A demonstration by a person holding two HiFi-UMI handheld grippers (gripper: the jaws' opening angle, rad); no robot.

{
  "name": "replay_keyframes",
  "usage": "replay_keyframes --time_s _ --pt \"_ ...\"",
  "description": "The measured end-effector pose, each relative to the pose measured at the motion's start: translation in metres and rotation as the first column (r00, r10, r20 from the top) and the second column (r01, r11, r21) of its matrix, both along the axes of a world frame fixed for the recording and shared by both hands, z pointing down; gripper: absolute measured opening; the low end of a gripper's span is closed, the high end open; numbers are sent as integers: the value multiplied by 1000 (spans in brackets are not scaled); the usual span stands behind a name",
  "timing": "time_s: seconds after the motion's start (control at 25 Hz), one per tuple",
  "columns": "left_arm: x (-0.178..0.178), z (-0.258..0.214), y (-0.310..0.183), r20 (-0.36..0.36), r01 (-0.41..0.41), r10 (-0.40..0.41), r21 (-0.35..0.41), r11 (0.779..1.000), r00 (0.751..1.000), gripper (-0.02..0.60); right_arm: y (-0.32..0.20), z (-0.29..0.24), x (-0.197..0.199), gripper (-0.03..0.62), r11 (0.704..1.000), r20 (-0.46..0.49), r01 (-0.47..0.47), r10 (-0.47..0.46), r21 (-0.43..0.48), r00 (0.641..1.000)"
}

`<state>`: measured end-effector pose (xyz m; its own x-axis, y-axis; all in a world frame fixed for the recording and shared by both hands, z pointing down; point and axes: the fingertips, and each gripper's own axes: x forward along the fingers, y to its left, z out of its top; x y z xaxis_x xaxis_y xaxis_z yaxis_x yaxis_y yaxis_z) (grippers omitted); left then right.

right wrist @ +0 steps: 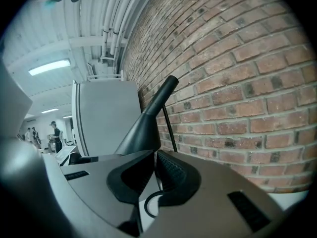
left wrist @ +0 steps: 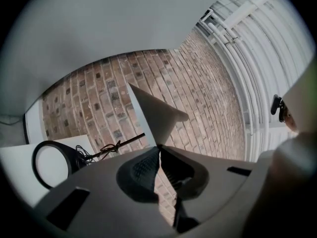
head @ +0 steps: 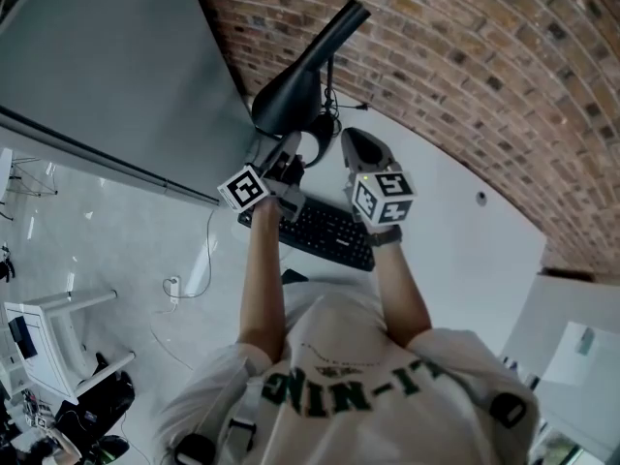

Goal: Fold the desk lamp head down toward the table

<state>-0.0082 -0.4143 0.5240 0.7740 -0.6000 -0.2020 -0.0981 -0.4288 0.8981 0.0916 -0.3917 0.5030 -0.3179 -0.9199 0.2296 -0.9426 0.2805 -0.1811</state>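
So, the 2 claws are pressed together, nothing in them: left gripper (head: pixel 287 163) (left wrist: pixel 158 148) and right gripper (head: pixel 357 149) (right wrist: pixel 155 153) hover near the black desk lamp head (head: pixel 291 90) (right wrist: pixel 143 128), keyboard (head: pixel 329 232) close by.

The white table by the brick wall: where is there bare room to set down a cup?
The widest bare patch of the table lies right of the keyboard, running to the brick wall. It is crowded behind the keyboard, where the lamp head and its cable stand.
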Motion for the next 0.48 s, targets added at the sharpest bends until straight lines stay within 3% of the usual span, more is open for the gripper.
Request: replay_keyframes --time_s 0.24,0.48 --pt "14 7 -6 -67 -38 37 -16 999 997 8 -6 5 1 19 1000 -6 -5 5 -7 1000" --pt "23 13 -9 -85 -59 56 -29 998 995 9 -7 6 2 19 1000 -6 -9 9 -12 1000"
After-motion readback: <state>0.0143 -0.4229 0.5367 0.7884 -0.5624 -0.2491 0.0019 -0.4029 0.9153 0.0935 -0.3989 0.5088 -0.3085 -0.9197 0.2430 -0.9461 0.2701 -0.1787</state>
